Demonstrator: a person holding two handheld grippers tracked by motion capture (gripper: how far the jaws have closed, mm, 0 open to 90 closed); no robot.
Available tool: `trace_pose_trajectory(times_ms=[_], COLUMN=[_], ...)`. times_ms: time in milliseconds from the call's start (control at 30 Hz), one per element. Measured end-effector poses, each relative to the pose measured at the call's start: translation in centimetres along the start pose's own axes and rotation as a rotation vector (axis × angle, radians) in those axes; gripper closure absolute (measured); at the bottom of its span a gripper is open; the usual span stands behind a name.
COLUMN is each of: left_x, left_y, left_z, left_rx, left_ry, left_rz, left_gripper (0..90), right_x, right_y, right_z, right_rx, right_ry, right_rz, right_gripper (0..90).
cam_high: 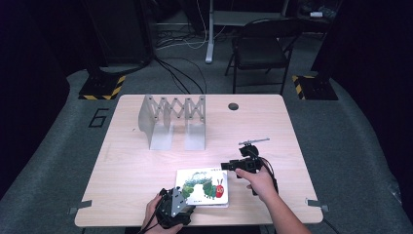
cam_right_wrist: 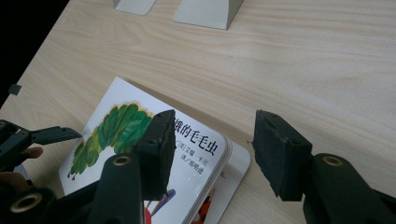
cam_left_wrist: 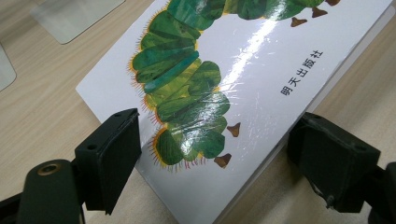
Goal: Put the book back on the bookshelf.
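A white picture book (cam_high: 202,187) with a green caterpillar on its cover lies near the table's front edge. My left gripper (cam_high: 178,196) sits at its near left corner. In the left gripper view its jaws (cam_left_wrist: 215,140) stand wide apart with that corner of the book (cam_left_wrist: 261,79) between them, close to both edges. My right gripper (cam_high: 225,166) is at the book's far right corner and is open. In the right gripper view (cam_right_wrist: 215,135) one jaw hangs over the cover (cam_right_wrist: 126,126), the other over bare wood. A second white layer shows under the book's right edge.
A grey metal expanding rack (cam_high: 173,119) stands at the back left of the wooden table (cam_high: 272,126). A round cable hole (cam_high: 233,106) is near the far edge. A folding chair (cam_high: 258,48) stands beyond the table.
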State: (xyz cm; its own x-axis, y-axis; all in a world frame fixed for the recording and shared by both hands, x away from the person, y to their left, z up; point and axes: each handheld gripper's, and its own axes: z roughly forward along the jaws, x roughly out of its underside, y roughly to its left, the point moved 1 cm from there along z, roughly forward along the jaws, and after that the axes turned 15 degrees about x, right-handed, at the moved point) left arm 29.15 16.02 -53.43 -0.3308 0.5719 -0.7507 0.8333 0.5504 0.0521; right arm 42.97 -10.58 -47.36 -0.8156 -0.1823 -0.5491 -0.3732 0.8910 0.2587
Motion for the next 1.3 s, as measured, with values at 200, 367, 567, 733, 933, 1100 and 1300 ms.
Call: trace_pose_trajectory(times_ms=[200, 367, 567, 733, 933, 1100, 1300], left_x=[-0.1, -0.2, -0.2, -0.1, -0.1, -0.1, -0.1], left_y=[0.0, 0.2, 0.2, 0.2, 0.2, 0.2, 0.2], left_z=[0.1, 0.3, 0.3, 0.3, 0.3, 0.3, 0.3], left_rx=[-0.009, -0.008, -0.009, -0.009, -0.010, -0.010, -0.010], left_ry=[-0.002, -0.007, -0.011, -0.015, -0.019, -0.017, -0.017], left_rz=[-0.007, -0.002, 0.000, 0.001, -0.004, 0.002, 0.003], left_gripper=[17.9, 17.9, 17.9, 17.9, 17.9, 17.9, 17.8], right_x=[-0.3, 0.2, 0.3, 0.4, 0.5, 0.6, 0.7], right_y=[-0.3, -0.5, -0.3, -0.2, 0.1, 0.1, 0.4], right_z=[1.4, 2.5, 3.1, 3.1, 3.3, 3.5, 3.7], right_rx=[0.008, -0.027, -0.058, -0.067, -0.081, -0.091, -0.104], right_ry=[0.023, 0.053, 0.057, 0.070, 0.090, 0.090, 0.104], right_rz=[0.010, 0.022, 0.035, 0.041, 0.044, 0.038, 0.027], right_gripper=[48.3, 47.4, 46.4, 45.7, 45.4, 45.4, 45.4])
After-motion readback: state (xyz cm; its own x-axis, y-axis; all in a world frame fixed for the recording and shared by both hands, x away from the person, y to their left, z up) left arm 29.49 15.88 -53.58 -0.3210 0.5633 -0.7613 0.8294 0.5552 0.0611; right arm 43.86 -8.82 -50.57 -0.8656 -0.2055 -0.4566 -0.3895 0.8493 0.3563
